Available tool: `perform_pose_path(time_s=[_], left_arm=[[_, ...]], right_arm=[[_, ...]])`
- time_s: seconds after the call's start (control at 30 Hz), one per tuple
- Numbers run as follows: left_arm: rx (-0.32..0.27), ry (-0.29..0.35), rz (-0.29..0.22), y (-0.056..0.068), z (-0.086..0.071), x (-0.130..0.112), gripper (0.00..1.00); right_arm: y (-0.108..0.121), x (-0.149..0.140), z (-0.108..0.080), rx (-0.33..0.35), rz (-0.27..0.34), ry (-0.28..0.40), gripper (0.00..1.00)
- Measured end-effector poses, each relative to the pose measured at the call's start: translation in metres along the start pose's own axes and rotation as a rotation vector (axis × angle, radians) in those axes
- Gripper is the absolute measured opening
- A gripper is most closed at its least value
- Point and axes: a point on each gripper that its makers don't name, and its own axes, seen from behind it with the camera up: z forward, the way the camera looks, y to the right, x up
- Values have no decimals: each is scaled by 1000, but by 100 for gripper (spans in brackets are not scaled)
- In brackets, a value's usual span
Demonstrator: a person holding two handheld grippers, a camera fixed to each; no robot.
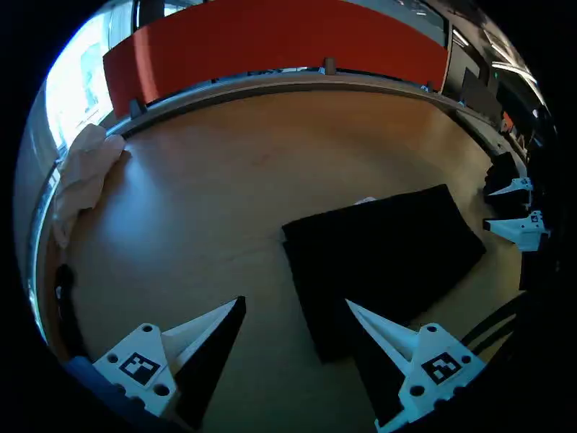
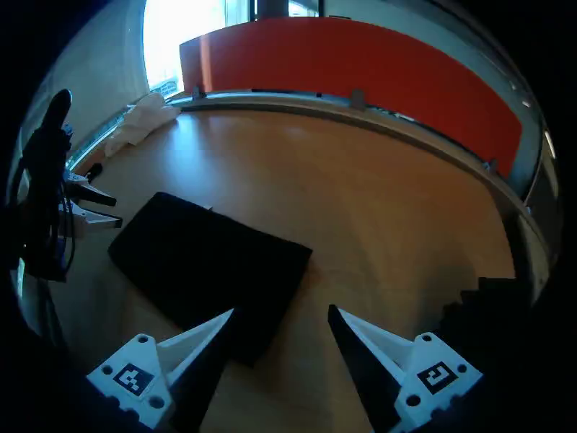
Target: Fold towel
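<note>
Left gripper view is showing the black towel (image 1: 382, 252) lying flat on the wooden table (image 1: 216, 187), and the left gripper (image 1: 295, 301) is hovering over the towel's near corner with its tongs spread wide and holding nothing. Right gripper view is showing the towel (image 2: 209, 267) from the other side. There the right gripper (image 2: 281, 309) is hanging above the towel's nearest corner, its tongs likewise gaping and empty, with bare table (image 2: 375, 202) beyond it. A pale crumpled cloth (image 1: 83, 173) is sitting well apart from the towel, at the far table edge, below a red partition (image 1: 274, 43).

The towel's near edge seems to be stepping up, so it is probably lying in more than one layer already. That is where trouble is waiting. The fabric is reading as one dark mass, so a finger could be catching only the top layer and peeling the fold open. It could also be biting through every layer when only one is wanted. The wood is looking smooth, so a low, sideways approach is likely to be pushing the towel along rather than sliding under it. If the two grippers are lifting from unequal spots, the edges are going to land skewed.
</note>
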Motion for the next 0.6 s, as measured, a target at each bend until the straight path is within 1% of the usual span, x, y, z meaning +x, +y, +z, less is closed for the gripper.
perform_pose_path(time_s=[0.2,0.37,0.6], left_arm=[[9,3,4,-2,-12,-11,91],[22,4,-2,-6,-17,-18,91],[48,6,-32,-13,-28,-29,91]], right_arm=[[-2,-11,-8,3,6,-3,91],[-3,-16,-9,13,0,-8,91],[-8,-21,-9,47,-41,-16,92]])
